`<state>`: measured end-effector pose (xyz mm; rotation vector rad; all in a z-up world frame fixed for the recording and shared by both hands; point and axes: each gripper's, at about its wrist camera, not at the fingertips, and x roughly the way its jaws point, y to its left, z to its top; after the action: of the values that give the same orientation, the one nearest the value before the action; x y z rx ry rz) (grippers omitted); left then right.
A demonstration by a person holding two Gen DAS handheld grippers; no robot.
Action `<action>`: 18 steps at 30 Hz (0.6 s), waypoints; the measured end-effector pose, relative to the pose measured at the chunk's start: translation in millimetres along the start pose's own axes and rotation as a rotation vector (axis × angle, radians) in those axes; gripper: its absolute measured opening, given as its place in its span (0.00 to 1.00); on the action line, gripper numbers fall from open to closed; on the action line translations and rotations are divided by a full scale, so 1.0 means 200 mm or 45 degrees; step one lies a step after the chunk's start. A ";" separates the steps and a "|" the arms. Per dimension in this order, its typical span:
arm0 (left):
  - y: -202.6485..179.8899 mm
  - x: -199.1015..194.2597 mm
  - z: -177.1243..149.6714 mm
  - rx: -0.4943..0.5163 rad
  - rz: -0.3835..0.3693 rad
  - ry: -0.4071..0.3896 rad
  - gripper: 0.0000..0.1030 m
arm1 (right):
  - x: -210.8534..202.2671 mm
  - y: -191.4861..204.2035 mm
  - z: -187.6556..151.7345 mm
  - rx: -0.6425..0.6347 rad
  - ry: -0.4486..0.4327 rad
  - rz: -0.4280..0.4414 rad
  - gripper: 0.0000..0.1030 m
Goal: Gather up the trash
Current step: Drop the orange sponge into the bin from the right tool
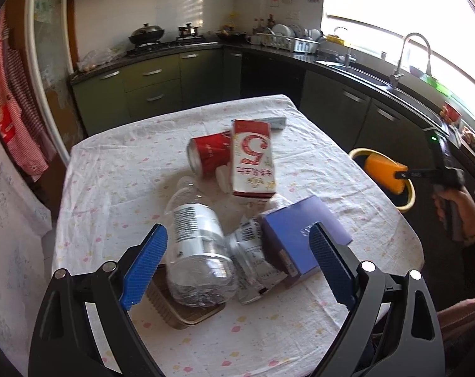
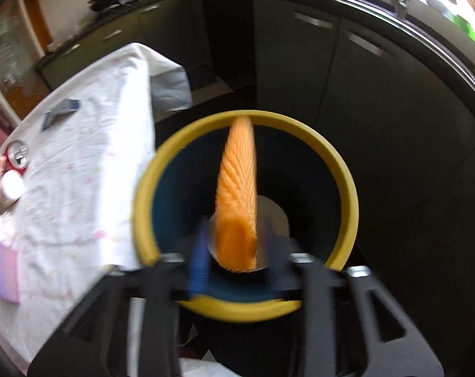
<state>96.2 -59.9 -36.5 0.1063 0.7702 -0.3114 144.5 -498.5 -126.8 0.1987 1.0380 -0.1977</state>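
- Over the yellow-rimmed bin (image 2: pixel 338 169), beside the surface (image 1: pixel 118 169), an orange packet (image 2: pixel 237 194) is held by the right tool (image 2: pixel 234 251); its fingers are closed on the packet's near end, though the picture is blurred by motion.
- The step in hand is judged to be the drop: the packet is poised above the bin's mouth, so an opening of the right tool is what the next move calls for.
- The packet is seen as flat and ridged, bright orange, pointing away from the camera.
- The left tool (image 1: pixel 237 264) is held wide open and empty above the remaining litter, with nothing touched by its blue pads (image 1: pixel 143 267).
- Between and beyond those pads lie a clear plastic bottle (image 1: pixel 196 245), a crumpled wrapper (image 1: pixel 253 260) and a purple box (image 1: pixel 300 232); farther off, a red can (image 1: pixel 209 154) and a red-and-white carton (image 1: pixel 253 160) are piled together.
- A closing of the left tool on the bottle is judged the likely follow-up.
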 end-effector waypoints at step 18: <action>0.14 0.12 0.03 -0.079 0.073 0.095 0.87 | -0.25 0.11 -0.17 -0.062 -0.105 0.069 0.56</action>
<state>124.5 -39.7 -49.9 0.0821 0.8486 -0.2298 96.3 -465.1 -98.9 0.1727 0.9535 -0.1306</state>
